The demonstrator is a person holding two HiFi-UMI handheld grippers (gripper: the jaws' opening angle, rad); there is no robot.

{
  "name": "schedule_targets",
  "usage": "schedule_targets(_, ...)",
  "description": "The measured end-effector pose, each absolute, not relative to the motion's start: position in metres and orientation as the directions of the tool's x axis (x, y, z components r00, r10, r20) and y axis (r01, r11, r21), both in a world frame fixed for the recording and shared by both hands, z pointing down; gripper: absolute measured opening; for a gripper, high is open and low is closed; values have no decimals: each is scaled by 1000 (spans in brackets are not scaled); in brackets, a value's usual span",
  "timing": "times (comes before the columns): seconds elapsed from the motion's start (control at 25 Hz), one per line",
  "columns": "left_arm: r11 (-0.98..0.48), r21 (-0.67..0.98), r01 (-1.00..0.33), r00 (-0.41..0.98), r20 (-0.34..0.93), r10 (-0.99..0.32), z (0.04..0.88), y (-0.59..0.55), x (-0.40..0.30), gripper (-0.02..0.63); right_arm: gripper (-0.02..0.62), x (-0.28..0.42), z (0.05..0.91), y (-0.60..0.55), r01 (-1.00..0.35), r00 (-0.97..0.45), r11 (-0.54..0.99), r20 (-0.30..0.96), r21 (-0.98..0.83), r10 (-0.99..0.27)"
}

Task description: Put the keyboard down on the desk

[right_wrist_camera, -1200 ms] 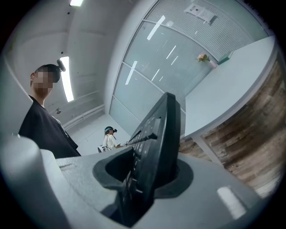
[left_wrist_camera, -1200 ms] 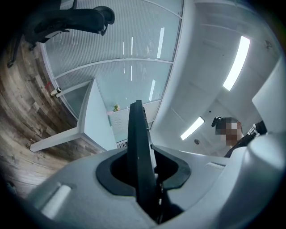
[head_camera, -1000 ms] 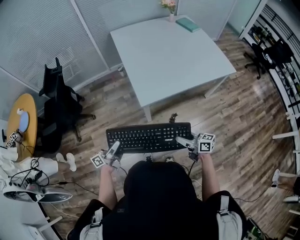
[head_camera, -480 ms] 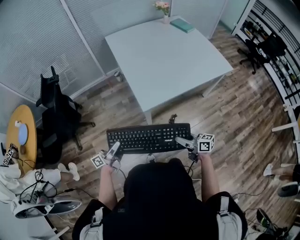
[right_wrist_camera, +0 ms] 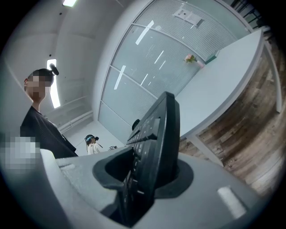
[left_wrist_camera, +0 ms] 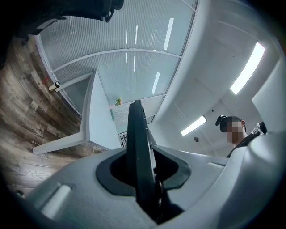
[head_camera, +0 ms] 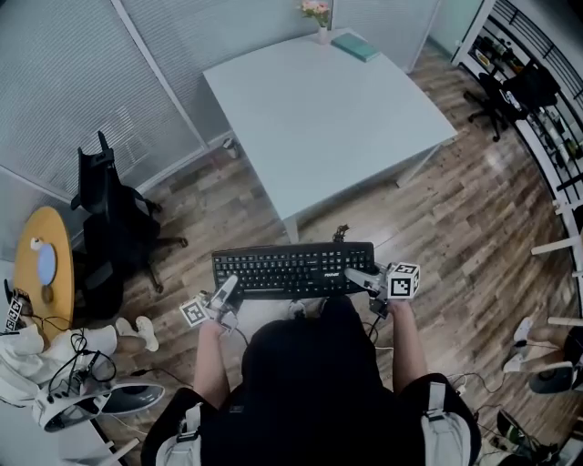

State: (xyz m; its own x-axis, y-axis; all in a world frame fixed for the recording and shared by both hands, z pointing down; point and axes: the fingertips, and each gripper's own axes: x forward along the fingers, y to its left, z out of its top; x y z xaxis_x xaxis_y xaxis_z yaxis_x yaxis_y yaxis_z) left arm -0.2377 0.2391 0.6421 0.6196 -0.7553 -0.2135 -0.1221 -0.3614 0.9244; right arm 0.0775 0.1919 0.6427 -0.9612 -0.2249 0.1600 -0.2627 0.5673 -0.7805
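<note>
A black keyboard [head_camera: 291, 269] hangs level in the air in front of the person, above the wooden floor. My left gripper [head_camera: 224, 293] is shut on its left end, my right gripper [head_camera: 355, 276] shut on its right end. The left gripper view looks along the keyboard's edge [left_wrist_camera: 137, 147], clamped between the jaws. In the right gripper view the keyboard [right_wrist_camera: 156, 147] stands on edge between the jaws with its keys to the left. The pale desk [head_camera: 319, 109] stands ahead, its near corner a short way beyond the keyboard. The same desk [right_wrist_camera: 219, 89] shows in the right gripper view.
A teal book [head_camera: 355, 47] and a small vase of flowers [head_camera: 319, 16] sit at the desk's far edge. A black office chair [head_camera: 114, 218] stands to the left, next to a round yellow table [head_camera: 41, 259]. More chairs [head_camera: 519, 96] are at the far right. Cables lie on the floor.
The keyboard and both grippers have shifted slightly to the right and a little down in the head view. The grip on both ends is unchanged.
</note>
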Motion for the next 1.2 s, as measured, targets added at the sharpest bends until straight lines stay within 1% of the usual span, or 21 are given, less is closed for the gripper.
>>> schedule_targets(0.24, -338, 929, -148, 591, -191, -784, 645, 221, -235, 101, 149, 77, 648, 161, -234, -971, 567, 157, -790, -182)
schedule_targets(0.56, -319, 929, -187, 557, -168, -813, 634, 167, -217, 101, 149, 90, 650, 92, -184, -982, 556, 136, -810, -127)
schedule_targets(0.72, -329, 917, -224, 546, -162, -822, 627, 128, -206, 103, 149, 101, 646, 49, -168, -985, 577, 119, -799, -122)
schedule_targets(1.04, -296, 917, -267, 533, -116, -838, 628, 75, -177, 104, 150, 127, 656, -9, -138, -990, 558, 99, -819, -100)
schedule_targets(1.2, -294, 912, -286, 525, -107, -844, 629, 74, -167, 104, 150, 136, 661, -12, -124, -992, 553, 89, -824, -90)
